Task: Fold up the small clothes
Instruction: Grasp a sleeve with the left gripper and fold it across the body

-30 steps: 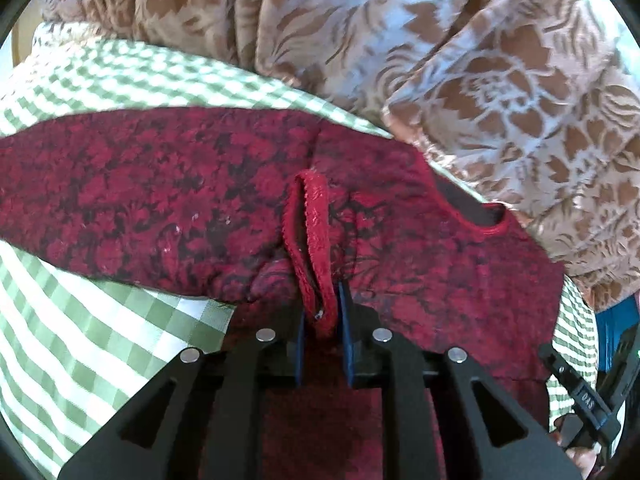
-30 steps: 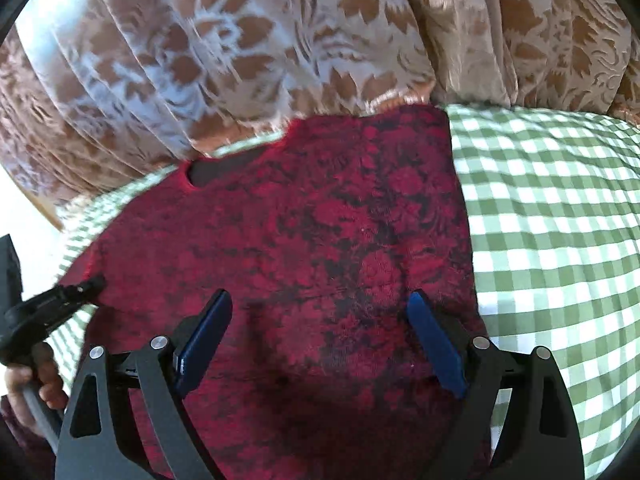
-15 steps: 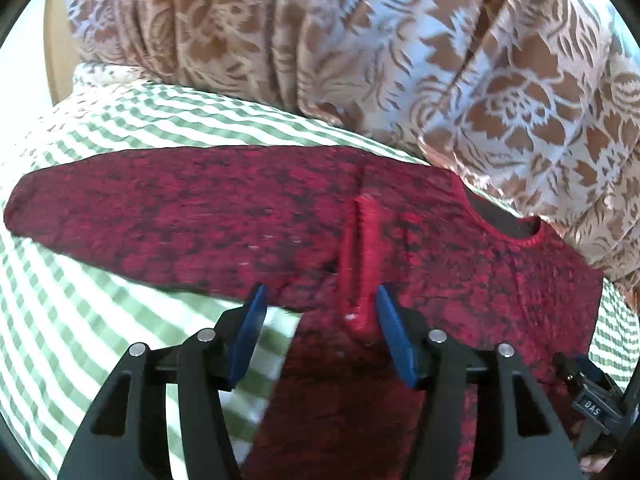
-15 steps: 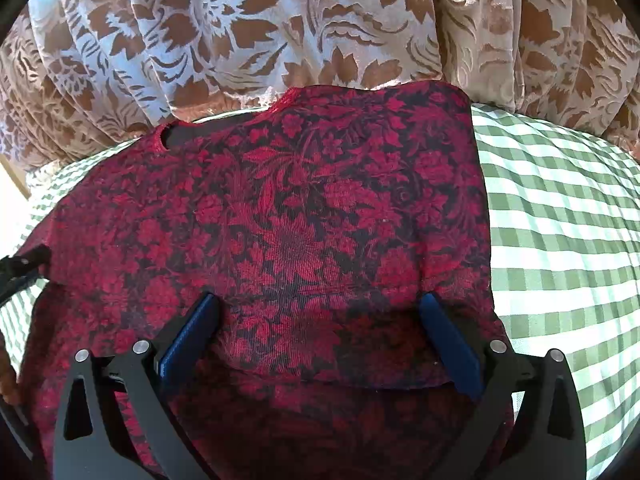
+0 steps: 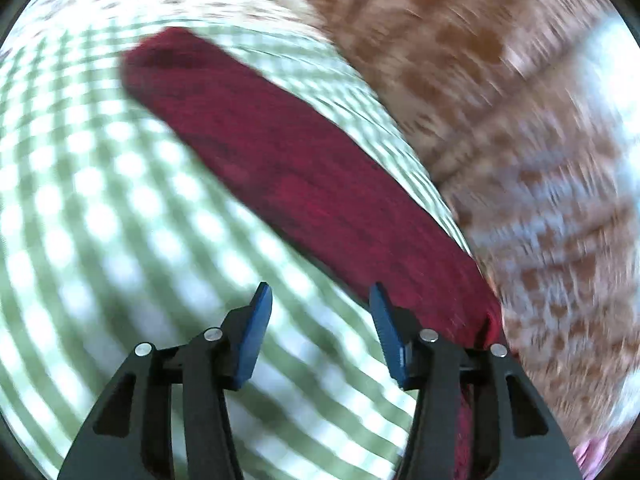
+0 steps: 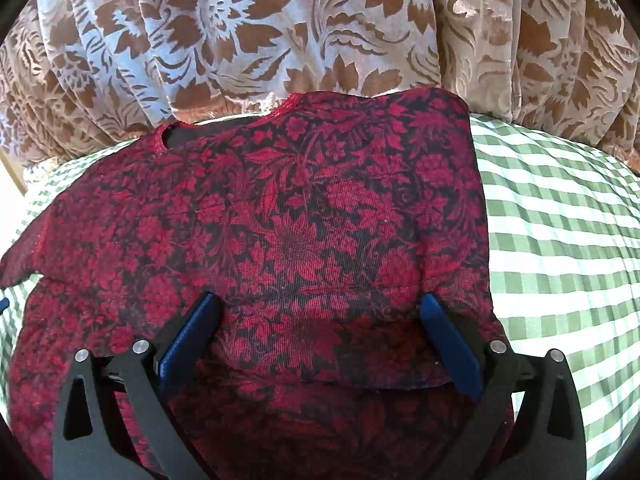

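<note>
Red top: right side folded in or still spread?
Folded in. In the right wrist view the red top shows a straight right edge and a doubled layer with a free hem near the bottom.

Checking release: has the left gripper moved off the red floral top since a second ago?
Yes. The left gripper, jaws closing on nothing, has swung left onto the green checked sheet.

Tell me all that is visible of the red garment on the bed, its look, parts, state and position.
The red garment is a top of thin woven-looking cloth, dark red with a black flower pattern. Its neckline with a red trimmed edge lies at the far side, near the curtain. It lies on the green checked sheet. Its right side looks folded inward, with a straight edge. One sleeve stretches out flat, blurred in the left view. Neither gripper holds it.
</note>
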### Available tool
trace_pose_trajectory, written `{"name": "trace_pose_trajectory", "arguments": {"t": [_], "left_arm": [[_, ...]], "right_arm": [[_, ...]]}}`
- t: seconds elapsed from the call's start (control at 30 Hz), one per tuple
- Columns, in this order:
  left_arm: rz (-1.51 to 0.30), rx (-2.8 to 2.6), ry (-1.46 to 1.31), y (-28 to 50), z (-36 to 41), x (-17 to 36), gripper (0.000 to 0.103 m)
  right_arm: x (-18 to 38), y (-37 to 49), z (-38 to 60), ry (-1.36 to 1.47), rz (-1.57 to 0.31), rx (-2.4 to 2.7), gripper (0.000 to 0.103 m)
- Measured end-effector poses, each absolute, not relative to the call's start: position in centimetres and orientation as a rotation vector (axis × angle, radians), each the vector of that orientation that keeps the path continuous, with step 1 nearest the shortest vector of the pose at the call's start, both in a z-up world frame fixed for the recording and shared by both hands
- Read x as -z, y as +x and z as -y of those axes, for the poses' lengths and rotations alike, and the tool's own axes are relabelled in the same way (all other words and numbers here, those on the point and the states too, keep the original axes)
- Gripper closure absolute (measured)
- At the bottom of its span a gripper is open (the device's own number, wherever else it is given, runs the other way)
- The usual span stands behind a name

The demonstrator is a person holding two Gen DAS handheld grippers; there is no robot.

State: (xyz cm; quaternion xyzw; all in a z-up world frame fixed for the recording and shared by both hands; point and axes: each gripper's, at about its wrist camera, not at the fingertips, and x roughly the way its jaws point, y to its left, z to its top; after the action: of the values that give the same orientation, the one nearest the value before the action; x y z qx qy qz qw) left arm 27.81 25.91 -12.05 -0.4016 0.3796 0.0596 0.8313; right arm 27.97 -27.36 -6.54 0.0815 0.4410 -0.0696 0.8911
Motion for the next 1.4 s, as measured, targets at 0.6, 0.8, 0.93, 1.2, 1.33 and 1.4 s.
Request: {"name": "trace_pose_trajectory", "arguments": {"t": [0.6,0.8,0.93,1.2,1.33,1.4], "left_arm": [[-0.753,-0.29,-1.089,31.7,-37.2,15.8,0.09],[-0.709,-0.252,-0.898,31.9,-34.0,11.1,0.093],[-0.654,-0.144,-0.755,31.4,-29.3,6.9,0.093],[-0.627,0.088,-0.49,31.0,-16.3,2.4,0.093],[-0.697,0.18,-0.378,31.6,-9.3,3.5,0.092],[-0.73,0.204,-0.335,31.7,-6.8,4.5,0.092]], "right_arm": [[6.6,28.0,27.2,0.157,-0.912,0.15,0.003],[6.6,28.0,27.2,0.152,-0.912,0.152,0.003],[6.6,28.1,27.2,0.15,-0.912,0.153,0.003],[6.6,28.1,27.2,0.151,-0.909,0.151,0.003],[6.6,28.0,27.4,0.161,-0.906,0.145,0.003],[6.6,28.0,27.4,0.163,-0.905,0.144,0.003]]}}
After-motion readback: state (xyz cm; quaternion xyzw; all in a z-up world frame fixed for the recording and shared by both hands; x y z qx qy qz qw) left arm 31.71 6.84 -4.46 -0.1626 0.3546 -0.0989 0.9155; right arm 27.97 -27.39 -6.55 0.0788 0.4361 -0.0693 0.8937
